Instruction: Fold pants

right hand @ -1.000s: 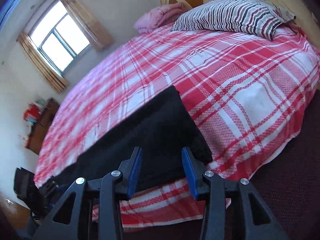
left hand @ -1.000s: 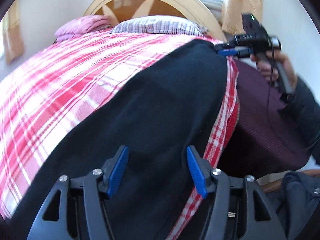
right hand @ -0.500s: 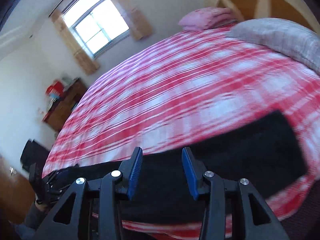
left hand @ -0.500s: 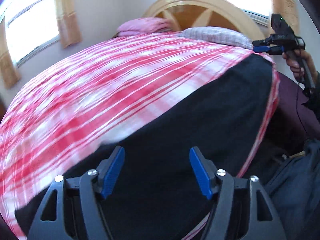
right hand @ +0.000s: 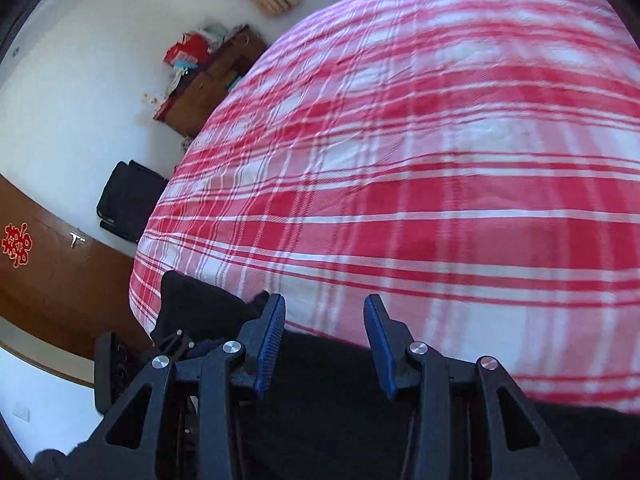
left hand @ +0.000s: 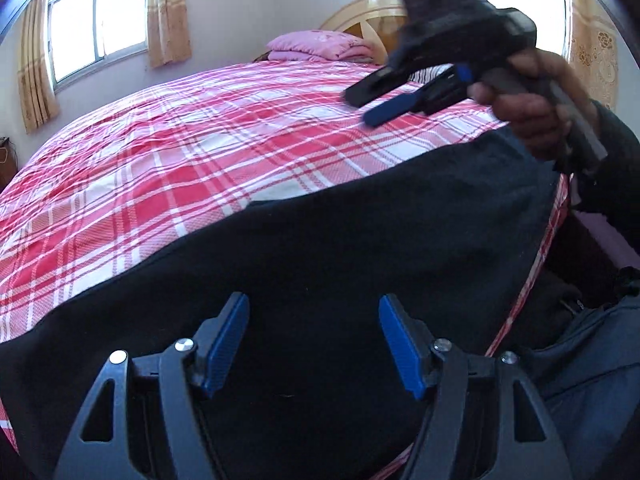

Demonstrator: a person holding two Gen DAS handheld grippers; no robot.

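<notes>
Black pants (left hand: 340, 248) lie flat along the near edge of a bed with a red and white plaid sheet (left hand: 192, 152). My left gripper (left hand: 314, 340) is open and empty, hovering just above the pants. My right gripper (right hand: 324, 336) is open and empty above the pants' far edge (right hand: 320, 400). In the left wrist view the right gripper (left hand: 380, 100) shows at upper right, held in a hand, above the sheet beyond the pants. In the right wrist view the left gripper's body (right hand: 116, 364) shows at lower left beside the pants' end (right hand: 192, 308).
A folded pink blanket (left hand: 320, 46) lies by the wooden headboard (left hand: 360, 12). Curtained windows (left hand: 92, 32) are on the far wall. A wooden cabinet (right hand: 208, 76), a black bag (right hand: 128, 200) and a brown door (right hand: 48, 272) stand past the bed's foot. A dark bag (left hand: 592, 360) sits on the floor at right.
Both grippers have swung to the left over the pants. The right gripper has come in from the pants' far end to a spot much nearer the left gripper. Both stay open.
</notes>
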